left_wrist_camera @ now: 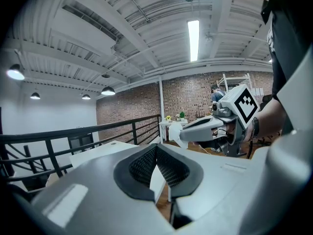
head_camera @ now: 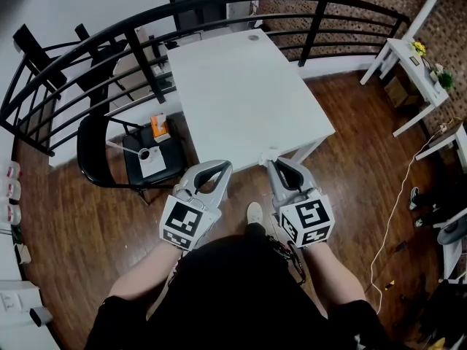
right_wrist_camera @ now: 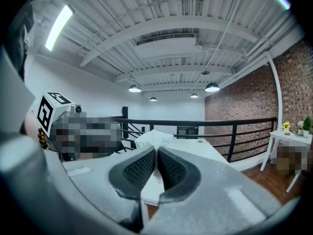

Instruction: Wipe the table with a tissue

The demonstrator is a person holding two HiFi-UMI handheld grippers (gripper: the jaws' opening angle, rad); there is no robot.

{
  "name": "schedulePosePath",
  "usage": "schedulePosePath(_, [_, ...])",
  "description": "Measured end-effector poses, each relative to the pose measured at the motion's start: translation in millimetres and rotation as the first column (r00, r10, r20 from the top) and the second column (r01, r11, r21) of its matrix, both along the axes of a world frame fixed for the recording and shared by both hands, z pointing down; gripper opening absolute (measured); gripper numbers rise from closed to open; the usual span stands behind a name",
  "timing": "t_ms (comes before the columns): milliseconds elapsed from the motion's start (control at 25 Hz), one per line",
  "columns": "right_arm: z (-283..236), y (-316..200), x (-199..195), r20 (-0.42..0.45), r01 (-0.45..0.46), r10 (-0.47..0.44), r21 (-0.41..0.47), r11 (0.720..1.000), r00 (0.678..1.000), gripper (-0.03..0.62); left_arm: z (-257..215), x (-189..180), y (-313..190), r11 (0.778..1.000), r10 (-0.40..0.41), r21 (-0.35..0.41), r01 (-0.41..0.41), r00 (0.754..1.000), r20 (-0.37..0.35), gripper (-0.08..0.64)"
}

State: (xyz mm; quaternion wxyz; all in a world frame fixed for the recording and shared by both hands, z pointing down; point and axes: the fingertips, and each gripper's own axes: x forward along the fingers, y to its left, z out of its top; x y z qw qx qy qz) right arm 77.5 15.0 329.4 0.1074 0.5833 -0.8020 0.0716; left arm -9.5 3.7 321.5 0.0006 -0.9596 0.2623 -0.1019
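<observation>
A white tissue is pinched in my right gripper, just off the near corner of the white table. In the right gripper view the jaws are shut on the tissue, which bunches up above the tips, with the table beyond. My left gripper hangs beside it, left of that corner, over the floor. Its jaws meet with nothing between them in the left gripper view, where my left gripper faces the right gripper and its tissue. The tabletop is bare.
A black curved railing runs round the far and left sides of the table. A black chair with a cup and an orange box stands to the left. A white side table with flowers and a cable on the wooden floor lie to the right.
</observation>
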Motion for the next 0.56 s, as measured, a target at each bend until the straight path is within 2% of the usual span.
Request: schedulePosePath(560, [1.9,-1.6,2.1,-0.008,0.003,-0.003,0.005,1.0,1.0,0.006,4.6,1.7,-1.9,1.0,-0.002,-0.001,0.002,1.0,0.001,0.015])
